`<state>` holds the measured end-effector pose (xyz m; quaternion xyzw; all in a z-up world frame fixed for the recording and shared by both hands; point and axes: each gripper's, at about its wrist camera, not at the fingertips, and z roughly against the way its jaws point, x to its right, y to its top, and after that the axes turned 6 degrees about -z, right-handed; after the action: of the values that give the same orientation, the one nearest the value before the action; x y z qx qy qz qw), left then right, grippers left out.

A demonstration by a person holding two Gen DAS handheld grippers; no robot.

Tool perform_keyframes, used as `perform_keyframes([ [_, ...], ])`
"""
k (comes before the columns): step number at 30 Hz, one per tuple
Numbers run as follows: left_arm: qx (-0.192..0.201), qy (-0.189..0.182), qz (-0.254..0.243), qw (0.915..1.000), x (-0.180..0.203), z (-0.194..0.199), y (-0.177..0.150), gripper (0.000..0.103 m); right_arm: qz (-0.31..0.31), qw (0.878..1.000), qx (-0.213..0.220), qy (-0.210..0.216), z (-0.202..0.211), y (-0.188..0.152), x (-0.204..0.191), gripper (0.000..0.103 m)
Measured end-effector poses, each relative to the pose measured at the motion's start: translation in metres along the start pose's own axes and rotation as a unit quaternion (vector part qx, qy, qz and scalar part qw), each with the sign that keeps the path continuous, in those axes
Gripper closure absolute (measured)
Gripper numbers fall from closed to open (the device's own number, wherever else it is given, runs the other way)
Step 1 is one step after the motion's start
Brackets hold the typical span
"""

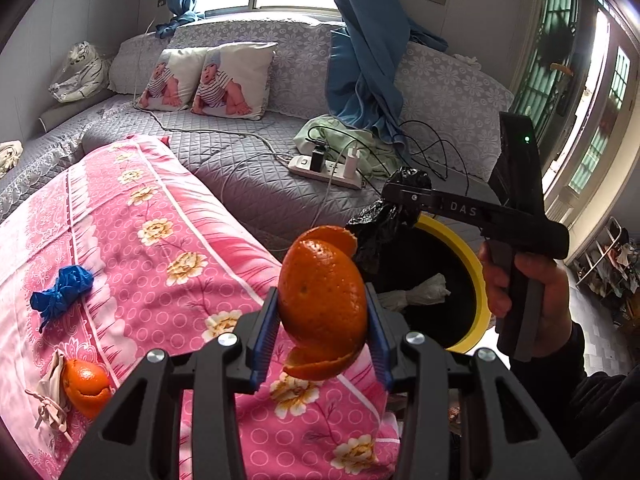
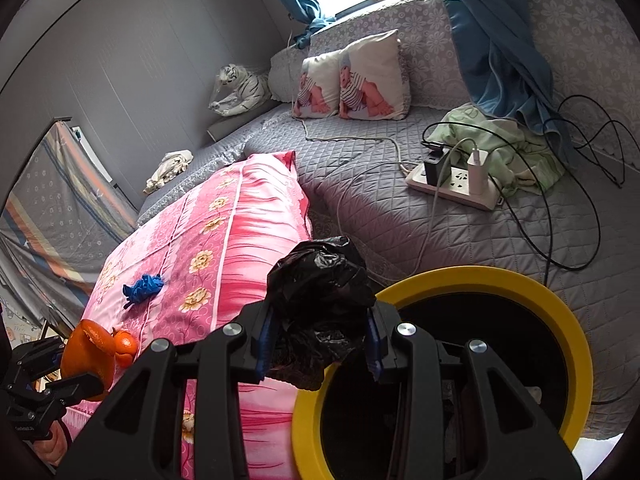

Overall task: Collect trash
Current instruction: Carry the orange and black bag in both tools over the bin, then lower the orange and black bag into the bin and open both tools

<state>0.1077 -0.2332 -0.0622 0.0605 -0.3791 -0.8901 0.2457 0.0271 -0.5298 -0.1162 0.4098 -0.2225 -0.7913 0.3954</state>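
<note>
My left gripper (image 1: 323, 312) is shut on an orange peel (image 1: 322, 296) and holds it above the pink quilt's (image 1: 132, 220) right edge, left of the yellow-rimmed bin (image 1: 476, 268). My right gripper (image 2: 318, 336) is shut on the black bin bag's (image 2: 320, 296) bunched edge at the bin's (image 2: 480, 276) left rim. In the left wrist view it (image 1: 394, 194) shows side-on, holding the bag (image 1: 384, 224). A blue glove (image 1: 62, 288), another orange peel (image 1: 86, 386) and a beige crumpled scrap (image 1: 50, 392) lie on the quilt. A white tissue (image 1: 420, 292) lies in the bin.
A grey quilted sofa bed (image 1: 256, 184) lies behind with a power strip (image 1: 326, 168) and trailing cables (image 1: 432, 148), a green cloth (image 1: 340, 136), two baby-print cushions (image 1: 208, 80) and a hanging blue curtain (image 1: 364, 48). A toy tiger (image 1: 80, 72) sits far left.
</note>
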Motion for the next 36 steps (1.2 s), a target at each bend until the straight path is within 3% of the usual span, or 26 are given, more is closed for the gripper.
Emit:
perform_keyframes([
  [16,-0.014,-0.064,-0.011,0.9978,0.036,-0.053,0.023,0.065,-0.037,0.994,0.052,-0.084,0.031,0.009,0.06,0.069],
  [36,-0.044,-0.08,-0.036,0.9952,0.063,-0.1,0.031,0.065,-0.059,0.984,0.059,-0.156,0.039,0.002,0.096,0.068],
])
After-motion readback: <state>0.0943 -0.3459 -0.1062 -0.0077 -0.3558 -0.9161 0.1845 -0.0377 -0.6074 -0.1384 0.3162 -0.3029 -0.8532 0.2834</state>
